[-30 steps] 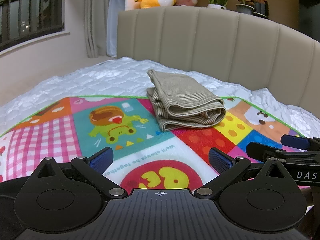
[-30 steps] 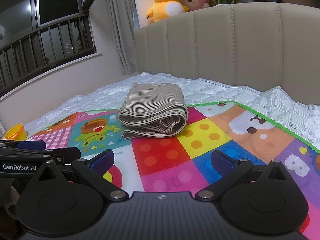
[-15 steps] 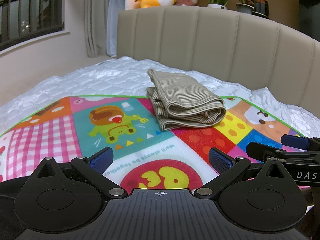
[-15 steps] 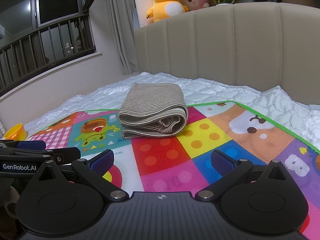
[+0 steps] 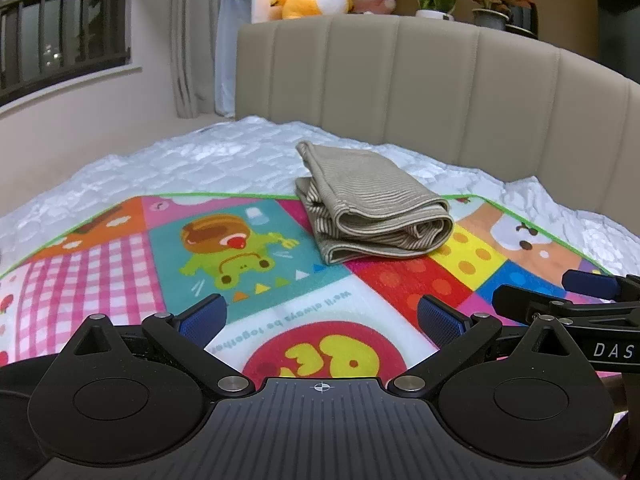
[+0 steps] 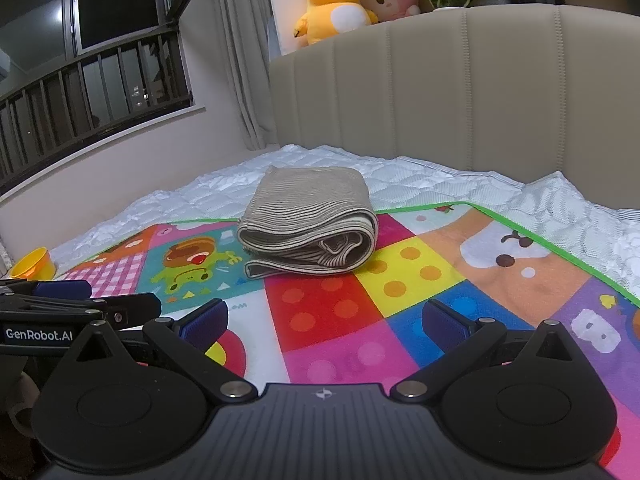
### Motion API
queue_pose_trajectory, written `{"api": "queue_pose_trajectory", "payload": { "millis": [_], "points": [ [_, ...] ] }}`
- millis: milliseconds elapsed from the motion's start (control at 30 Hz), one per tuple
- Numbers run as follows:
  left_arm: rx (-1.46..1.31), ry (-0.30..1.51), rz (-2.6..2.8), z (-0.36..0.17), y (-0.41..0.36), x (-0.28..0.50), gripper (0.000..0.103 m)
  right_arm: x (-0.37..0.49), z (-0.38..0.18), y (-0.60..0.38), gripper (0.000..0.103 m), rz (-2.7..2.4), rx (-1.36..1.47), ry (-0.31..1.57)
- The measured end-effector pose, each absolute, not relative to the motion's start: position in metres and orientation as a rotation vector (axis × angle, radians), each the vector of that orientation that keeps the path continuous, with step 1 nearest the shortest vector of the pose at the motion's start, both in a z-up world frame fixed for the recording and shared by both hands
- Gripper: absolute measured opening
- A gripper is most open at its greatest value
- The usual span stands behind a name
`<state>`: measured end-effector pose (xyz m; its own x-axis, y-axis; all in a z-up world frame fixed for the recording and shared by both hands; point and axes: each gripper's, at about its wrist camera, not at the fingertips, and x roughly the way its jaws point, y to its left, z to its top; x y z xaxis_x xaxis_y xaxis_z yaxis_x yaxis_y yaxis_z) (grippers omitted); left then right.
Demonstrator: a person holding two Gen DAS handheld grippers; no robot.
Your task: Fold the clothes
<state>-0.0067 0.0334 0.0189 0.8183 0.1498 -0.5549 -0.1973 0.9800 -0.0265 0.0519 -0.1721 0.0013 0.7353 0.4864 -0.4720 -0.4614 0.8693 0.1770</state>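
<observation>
Because the folding needs a flat, wide surface, we have the bed (image 5: 200,160) with its white quilted cover as the base, and on it the bright patchwork play mat (image 5: 120,264), whose green edge runs just behind the work area. We judge the mat is there to give a clean, marked spot for the garment. The striped beige garment (image 5: 372,204) lies on the far part of the mat, partly over its green border onto the quilt, already folded into a thick, compact bundle with its rolled edges facing us; to our eye the fold looks finished or nearly so. It sits well apart from both tools.

We hold the left gripper (image 5: 320,316) low over the near end of the mat, its jaws spread wide with nothing between them, and the right gripper (image 6: 324,318) likewise spread and empty, just beside it. Both resting back from the bundle suggests we are between steps, not mid-grasp.

Much is out of reach of our cameras. The inner layers of the bundle are hidden, so we cannot tell what kind of garment it is. The near edge of the mat is covered by the gripper bodies. Our hands are not clearly shown. A small yellow cup (image 6: 34,264) at the bed's left side is partly cut off.
</observation>
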Motion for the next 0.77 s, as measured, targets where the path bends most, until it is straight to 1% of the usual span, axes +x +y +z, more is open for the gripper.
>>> {"api": "queue_pose_trajectory", "payload": {
  "millis": [767],
  "points": [
    [-0.072,0.571,0.176,0.0182,0.0337,-0.0066,0.103,0.0530,0.0006,-0.1724,0.103,0.518,0.050,0.528]
  ]
}}
